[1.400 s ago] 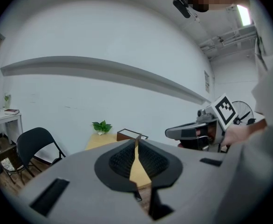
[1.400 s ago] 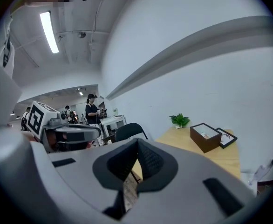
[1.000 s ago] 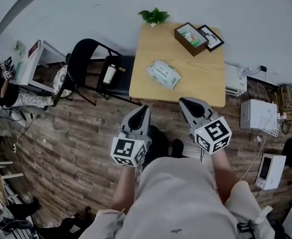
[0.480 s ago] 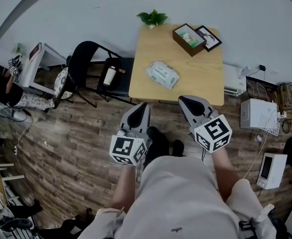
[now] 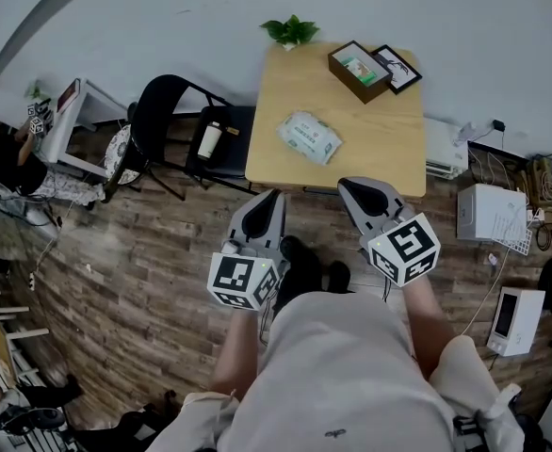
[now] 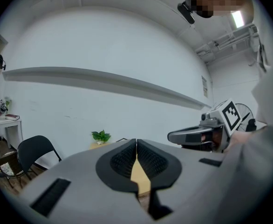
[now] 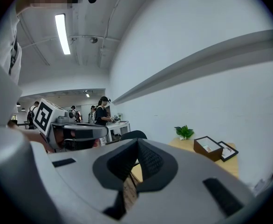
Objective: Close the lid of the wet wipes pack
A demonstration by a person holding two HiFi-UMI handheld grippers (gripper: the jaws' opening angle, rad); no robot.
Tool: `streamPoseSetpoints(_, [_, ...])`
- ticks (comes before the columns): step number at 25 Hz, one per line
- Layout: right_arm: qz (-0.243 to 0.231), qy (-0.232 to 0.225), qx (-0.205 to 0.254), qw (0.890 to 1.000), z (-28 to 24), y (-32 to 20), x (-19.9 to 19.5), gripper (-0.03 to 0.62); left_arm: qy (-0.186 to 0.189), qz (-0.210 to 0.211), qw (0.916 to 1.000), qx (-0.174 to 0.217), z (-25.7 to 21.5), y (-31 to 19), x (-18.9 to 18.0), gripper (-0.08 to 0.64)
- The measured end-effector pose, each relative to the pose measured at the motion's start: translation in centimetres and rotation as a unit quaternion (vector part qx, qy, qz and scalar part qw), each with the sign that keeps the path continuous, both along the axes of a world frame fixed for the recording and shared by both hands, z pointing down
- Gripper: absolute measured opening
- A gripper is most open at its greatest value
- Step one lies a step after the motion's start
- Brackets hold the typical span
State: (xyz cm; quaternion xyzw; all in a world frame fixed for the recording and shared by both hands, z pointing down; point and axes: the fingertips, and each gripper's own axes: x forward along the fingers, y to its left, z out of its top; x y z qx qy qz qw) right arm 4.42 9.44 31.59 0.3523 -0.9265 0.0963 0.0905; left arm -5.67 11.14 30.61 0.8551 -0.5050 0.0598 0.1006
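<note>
The wet wipes pack (image 5: 309,137), pale green and white, lies flat near the middle of the small wooden table (image 5: 389,163) in the head view; whether its lid is up I cannot tell. My left gripper (image 5: 274,197) is held near the table's front edge, left of centre, jaws shut and empty. My right gripper (image 5: 346,189) is at the same edge, further right, shut with nothing in it. Both are well short of the pack. In the left gripper view the jaws (image 6: 136,142) meet at the tip; in the right gripper view the jaws (image 7: 137,141) meet too.
A dark wooden box (image 5: 360,72) and a framed picture (image 5: 398,69) sit at the table's far right corner, a potted plant (image 5: 291,31) at the far left. A black chair (image 5: 177,130) holding a bottle (image 5: 206,141) stands left of the table. White appliances (image 5: 488,217) lie on the floor at right.
Both grippers hold nearly the same place. A seated person at the far left of the head view has shifted.
</note>
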Motion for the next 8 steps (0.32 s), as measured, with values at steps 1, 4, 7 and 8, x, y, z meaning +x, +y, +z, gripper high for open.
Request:
streamPoseSetpoints(1, [0.0,0.001,0.0,1.0,0.05,-0.02,0.02,-0.002,-0.001,0.0,1.0,0.0,0.03,-0.01,-0.01,0.011])
streamPoseSetpoints(4, [0.0,0.002,0.001,1.0,0.2,0.08,0.19,-0.002,-0.002,-0.001,1.0,0.0,0.19,0.09,0.01,0.011])
streamPoseSetpoints(7, [0.0,0.003,0.002,1.0,0.28,0.26,0.26,-0.002,-0.002,-0.001,1.0,0.0,0.26,0.26,-0.06,0.011])
streamPoseSetpoints(8, [0.001,0.004,0.002,1.0,0.3,0.3,0.26,-0.002,-0.003,0.0,1.0,0.0,0.27,0.31,-0.09,0.011])
